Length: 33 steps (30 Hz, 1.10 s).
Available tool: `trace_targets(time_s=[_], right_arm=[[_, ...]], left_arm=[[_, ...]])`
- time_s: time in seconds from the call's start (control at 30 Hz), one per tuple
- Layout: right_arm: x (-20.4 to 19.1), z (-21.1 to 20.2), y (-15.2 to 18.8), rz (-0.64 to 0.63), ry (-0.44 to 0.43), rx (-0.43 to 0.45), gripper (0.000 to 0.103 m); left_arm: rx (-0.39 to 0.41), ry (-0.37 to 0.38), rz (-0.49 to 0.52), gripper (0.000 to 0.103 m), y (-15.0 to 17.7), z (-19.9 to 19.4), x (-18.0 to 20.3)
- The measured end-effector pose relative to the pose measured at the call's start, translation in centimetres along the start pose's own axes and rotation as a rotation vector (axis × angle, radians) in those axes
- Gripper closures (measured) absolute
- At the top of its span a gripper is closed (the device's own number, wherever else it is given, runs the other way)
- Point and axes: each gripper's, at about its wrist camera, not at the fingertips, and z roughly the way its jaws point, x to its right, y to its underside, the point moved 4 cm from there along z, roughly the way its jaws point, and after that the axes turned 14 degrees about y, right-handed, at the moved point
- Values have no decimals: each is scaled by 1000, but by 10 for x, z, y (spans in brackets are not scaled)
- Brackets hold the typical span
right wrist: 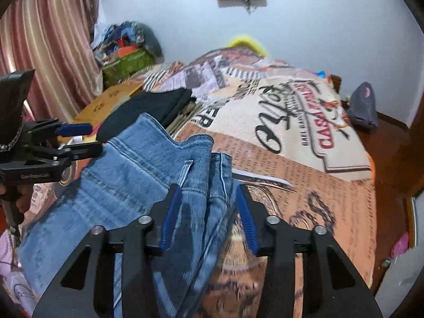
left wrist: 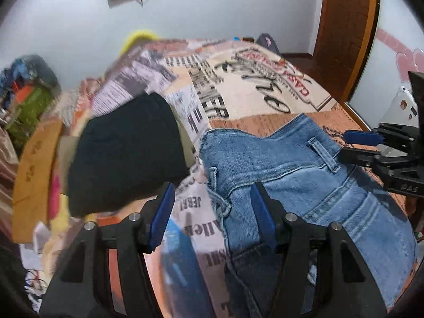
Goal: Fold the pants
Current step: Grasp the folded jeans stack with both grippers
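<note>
From the left wrist camera, the left tool (left wrist: 212, 209) hangs spread wide with nothing between its blue pads, one pad over the printed bedspread (left wrist: 265, 98) and the other over the edge of the blue jeans (left wrist: 299, 169) lying bunched on the bed. A black folded garment (left wrist: 124, 156) sits just beside them. From the right wrist camera, the right tool (right wrist: 209, 212) is likewise released, its fingers straddling a raised fold of the jeans (right wrist: 148, 175) without pinching it.
</note>
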Motion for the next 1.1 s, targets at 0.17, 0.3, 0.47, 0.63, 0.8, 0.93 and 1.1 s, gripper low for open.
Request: trace_targets(time_s=[0.17,0.3,0.47,0.63,0.8,0.93,1.1], right_arm=[[5,39,11,-11,-8,-70,67],[14,43,13,32,-37,-104,66],[19,14,9,4,15,-96,62],[26,-32,9,-2,55,-48,57],[21,-69,14,2,47,-11,52],[9,-81,26,14,11,-23,45],[-3,-71,45,34,-43,-94,43]], left_arm=[[-5,-8,-13,37,9,21,-10],[-11,-4,-28,37,6,12,-12],[33,-10,-3,37,7,-27,-5],[99,28,-17,33,18,-75,7],[113,57,-37,25,36,-99,21],[68,141,-83,24,53,-99,30],[-18,269,-198,24,71,-81,33]])
